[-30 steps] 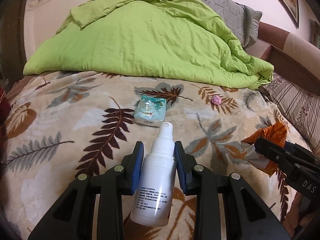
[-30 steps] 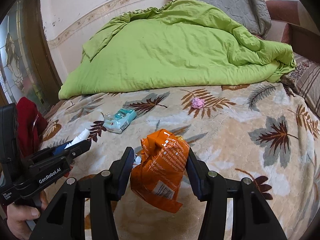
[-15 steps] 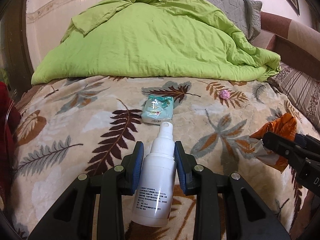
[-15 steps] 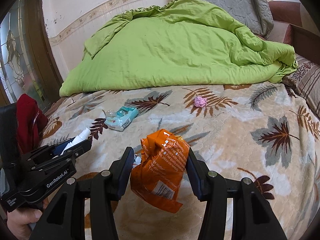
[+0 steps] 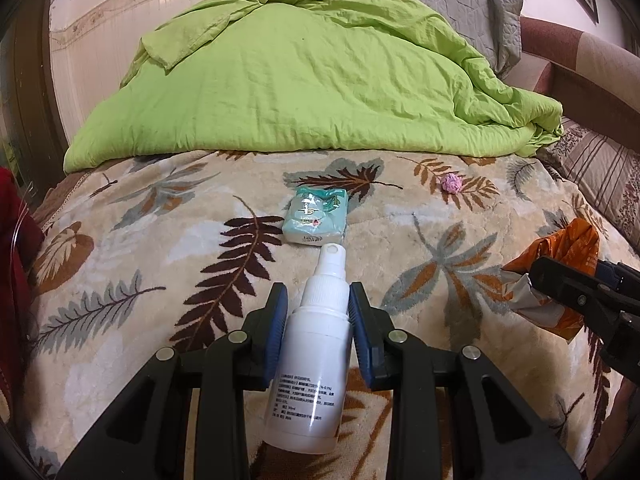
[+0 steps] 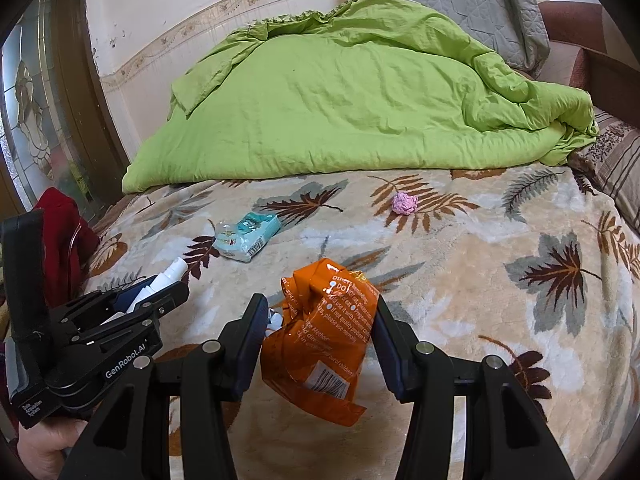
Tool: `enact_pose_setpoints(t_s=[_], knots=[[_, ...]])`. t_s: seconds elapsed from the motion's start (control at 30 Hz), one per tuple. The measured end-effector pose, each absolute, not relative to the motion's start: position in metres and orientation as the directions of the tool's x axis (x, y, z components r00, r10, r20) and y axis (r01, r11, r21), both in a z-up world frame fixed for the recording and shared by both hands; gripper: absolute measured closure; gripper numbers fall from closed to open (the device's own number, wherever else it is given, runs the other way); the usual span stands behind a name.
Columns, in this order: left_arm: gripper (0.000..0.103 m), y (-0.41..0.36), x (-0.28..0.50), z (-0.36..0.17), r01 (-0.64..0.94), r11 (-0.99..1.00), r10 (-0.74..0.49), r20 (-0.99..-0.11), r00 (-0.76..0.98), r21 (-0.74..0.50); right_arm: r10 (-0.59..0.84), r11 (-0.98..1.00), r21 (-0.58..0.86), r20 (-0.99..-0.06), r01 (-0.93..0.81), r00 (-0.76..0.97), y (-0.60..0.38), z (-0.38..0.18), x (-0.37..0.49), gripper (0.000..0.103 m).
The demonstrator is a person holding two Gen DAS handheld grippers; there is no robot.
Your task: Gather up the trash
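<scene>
My left gripper (image 5: 318, 312) is shut on a white spray bottle (image 5: 312, 364), nozzle pointing forward, held above the leaf-patterned blanket (image 5: 160, 240). My right gripper (image 6: 320, 320) is shut on a crumpled orange wrapper (image 6: 320, 344). The wrapper also shows at the right edge of the left wrist view (image 5: 560, 256). A teal tissue pack (image 5: 314, 220) lies on the blanket just beyond the bottle; it also shows in the right wrist view (image 6: 246, 236). A pink crumpled paper ball (image 5: 451, 182) lies farther right, also seen in the right wrist view (image 6: 404, 203).
A green duvet (image 5: 312, 80) is heaped across the back of the bed, with a grey pillow (image 5: 460, 4) behind it. A striped pillow (image 5: 600, 176) lies at the right. Red cloth (image 6: 60, 232) hangs at the left edge by a door.
Both grippers have drawn back and risen slightly from the bed, still holding the bottle and the wrapper. The tissue pack and pink ball have not moved.
</scene>
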State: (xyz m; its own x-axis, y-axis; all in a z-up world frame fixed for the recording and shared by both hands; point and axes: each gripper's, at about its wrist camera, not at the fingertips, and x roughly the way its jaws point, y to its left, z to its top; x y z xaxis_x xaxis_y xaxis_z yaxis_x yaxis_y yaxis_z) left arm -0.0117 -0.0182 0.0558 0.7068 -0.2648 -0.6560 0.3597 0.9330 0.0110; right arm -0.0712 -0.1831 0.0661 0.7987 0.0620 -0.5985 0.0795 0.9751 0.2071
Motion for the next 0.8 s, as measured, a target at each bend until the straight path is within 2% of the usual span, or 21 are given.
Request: enact_pose_setpoints(t_s=[0.47,0.67,0.8], knots=[[0.073,-0.021,-0.018,0.058,0.412,0.911,-0.311,-0.653,0.690,0.002,0.082,0.970,0.230,-0.592,0.071,0.801,-0.182,0.069,-0.073,0.051],[0.073,-0.039,-0.064,0.079,0.576,0.809,-0.508,-0.639,0.578,-0.122,0.144,0.907,0.407,-0.537,0.106,0.831,-0.216,0.089,-0.116,0.051],[0.073,-0.069,-0.108,0.096,0.701,0.695,-0.619,-0.626,0.474,-0.157,0.097,0.903,0.404,-0.523,0.146,0.847,-0.243,0.113,-0.179,0.051]])
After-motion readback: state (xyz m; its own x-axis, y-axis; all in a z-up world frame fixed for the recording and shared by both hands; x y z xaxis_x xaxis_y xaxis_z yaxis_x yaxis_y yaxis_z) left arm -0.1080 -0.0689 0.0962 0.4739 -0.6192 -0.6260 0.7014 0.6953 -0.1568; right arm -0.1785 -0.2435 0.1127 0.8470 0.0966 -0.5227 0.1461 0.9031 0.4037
